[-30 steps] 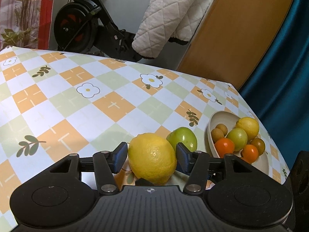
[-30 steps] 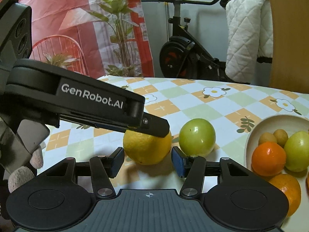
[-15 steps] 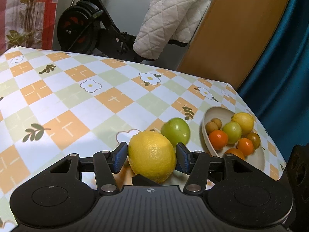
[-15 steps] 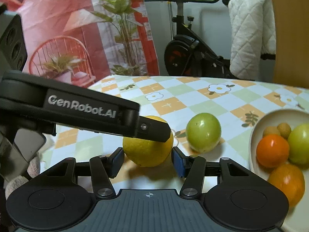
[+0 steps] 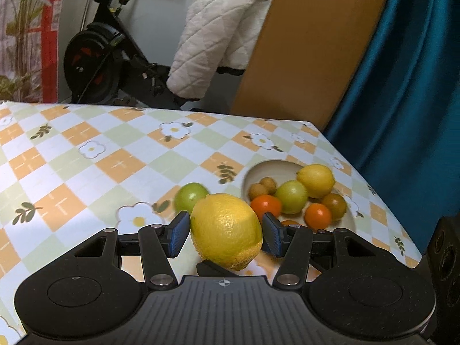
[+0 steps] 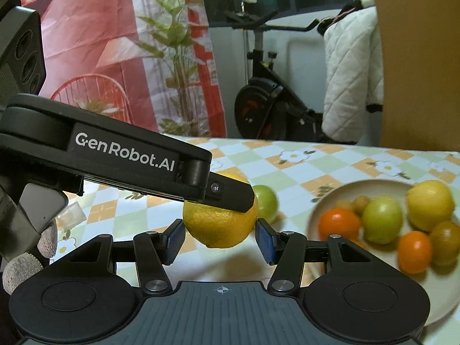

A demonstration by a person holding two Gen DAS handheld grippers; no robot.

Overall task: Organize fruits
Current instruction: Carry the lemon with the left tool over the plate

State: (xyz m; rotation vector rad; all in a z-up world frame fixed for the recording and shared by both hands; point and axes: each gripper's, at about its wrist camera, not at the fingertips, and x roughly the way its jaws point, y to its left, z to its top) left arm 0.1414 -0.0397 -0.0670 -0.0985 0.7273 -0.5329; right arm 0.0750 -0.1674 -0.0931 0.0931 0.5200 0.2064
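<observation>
The lemon sits low centre in the frame, clear of the desk, pinched in my left jaws. My right jaws flank it; contact unclear. The bowl lies right, a green fruit behind.

The left gripper was closed on a large yellow lemon, its blue pads pressed to either side of the fruit, and it pointed forward and somewhat downward. Seen from the right wrist camera, its black body reached in from the left, one finger lying across the top of the lemon. A gloved hand gripped its handle at the lower left edge. The right gripper pointed the same way, its jaws parted on either side of that lemon; whether its pads pressed on the fruit could not be told.
</observation>
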